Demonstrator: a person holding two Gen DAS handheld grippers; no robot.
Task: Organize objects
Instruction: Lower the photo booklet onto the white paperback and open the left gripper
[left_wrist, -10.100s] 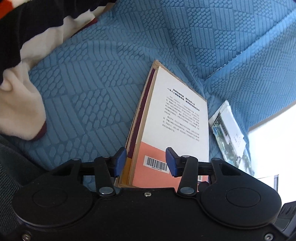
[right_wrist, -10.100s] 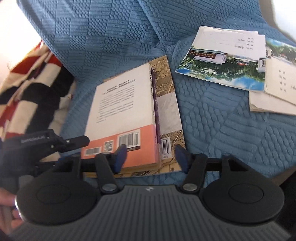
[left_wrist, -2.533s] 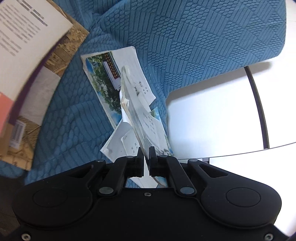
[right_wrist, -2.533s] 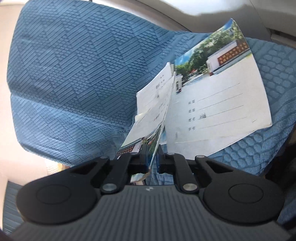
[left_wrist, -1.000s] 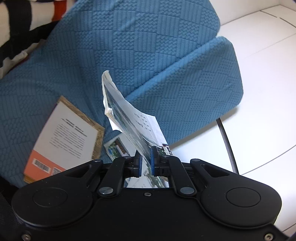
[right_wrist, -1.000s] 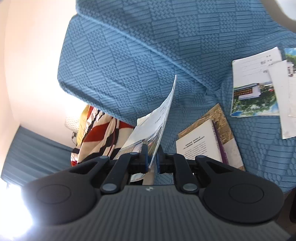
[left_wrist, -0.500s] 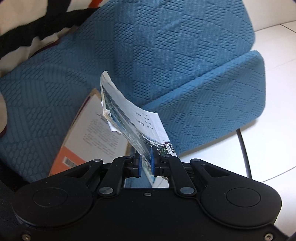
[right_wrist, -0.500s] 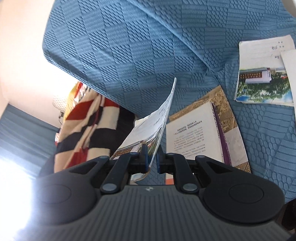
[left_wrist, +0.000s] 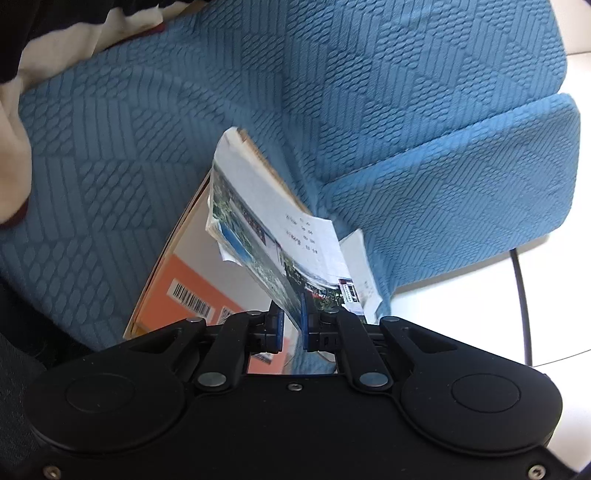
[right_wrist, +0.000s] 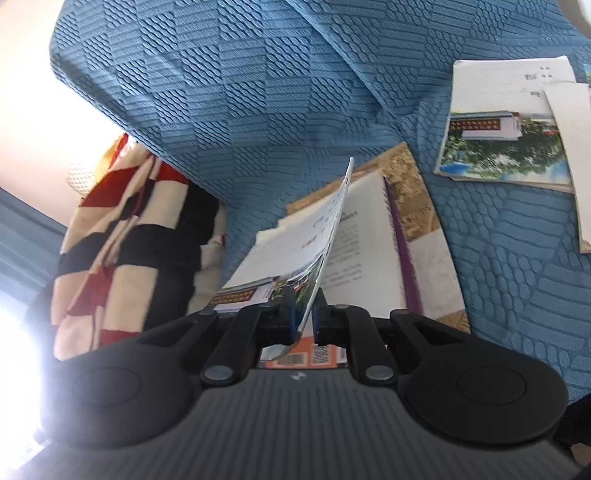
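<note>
Left wrist view
Relation: the stack of books (left_wrist: 192, 273) is lying on the blue sofa cushion (left_wrist: 110, 155) directly below and ahead of the left tongs (left_wrist: 292, 325), its long axis running away toward the backrest
Left tongs: narrowed to a slit, pinching a photo-covered booklet (left_wrist: 266, 236) that is slanting above the books

Right wrist view
Relation: the same books (right_wrist: 373, 258) are sitting just ahead of the right tongs (right_wrist: 303, 317); more loose booklets (right_wrist: 506, 144) are waiting well apart at upper right
Right tongs: nearly closed, gripping a second booklet (right_wrist: 325, 229) edge-on, hanging over the books; both hands appear about equally near
</note>
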